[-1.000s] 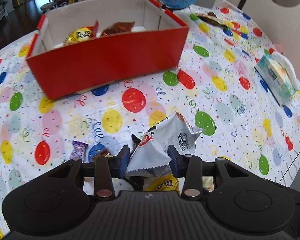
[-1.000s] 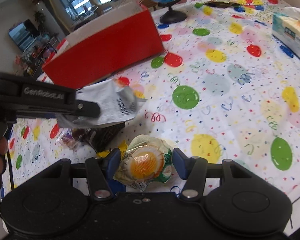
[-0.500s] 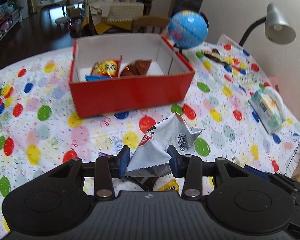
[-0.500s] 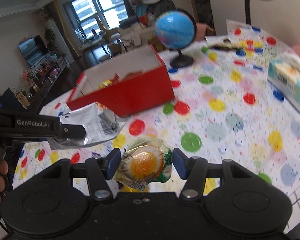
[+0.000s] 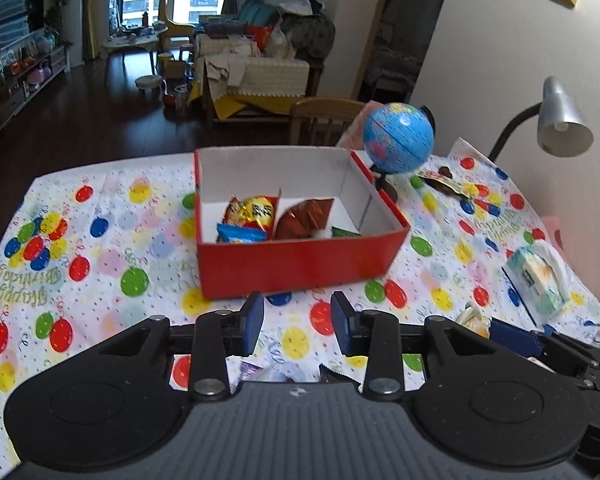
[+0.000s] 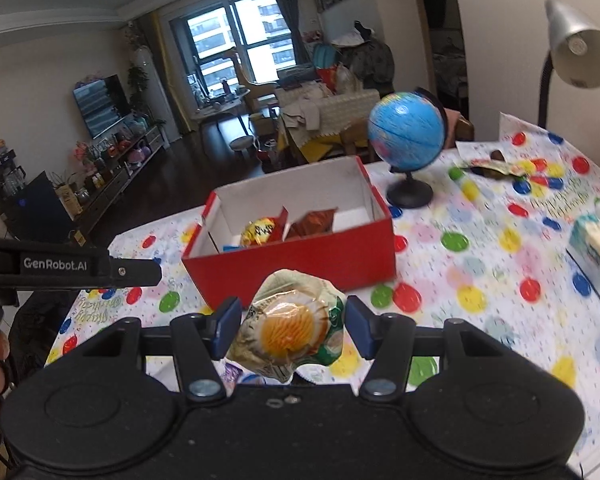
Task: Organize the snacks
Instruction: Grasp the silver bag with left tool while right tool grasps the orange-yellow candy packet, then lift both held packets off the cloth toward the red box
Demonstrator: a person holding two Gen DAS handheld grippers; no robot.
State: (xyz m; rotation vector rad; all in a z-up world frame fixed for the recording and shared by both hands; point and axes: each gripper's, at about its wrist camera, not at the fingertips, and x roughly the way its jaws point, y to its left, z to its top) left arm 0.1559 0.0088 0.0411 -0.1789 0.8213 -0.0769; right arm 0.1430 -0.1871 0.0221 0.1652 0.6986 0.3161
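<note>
Open tablecloth (image 5: 100, 280) lies before the red box (image 5: 300, 264); globe (image 5: 398, 138) stands beside its right wall.

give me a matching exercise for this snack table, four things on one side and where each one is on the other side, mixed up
Things:
1. globe
2. tissue pack
3. egg-print snack packet
4. gold-wrapped snack

Places:
a. in the left compartment of the red box
b. between the jaws of the right gripper
c. on a black stand past the box's far right corner
d. lying on the tablecloth near its right edge

Pairs: 1-c, 2-d, 3-b, 4-a
</note>
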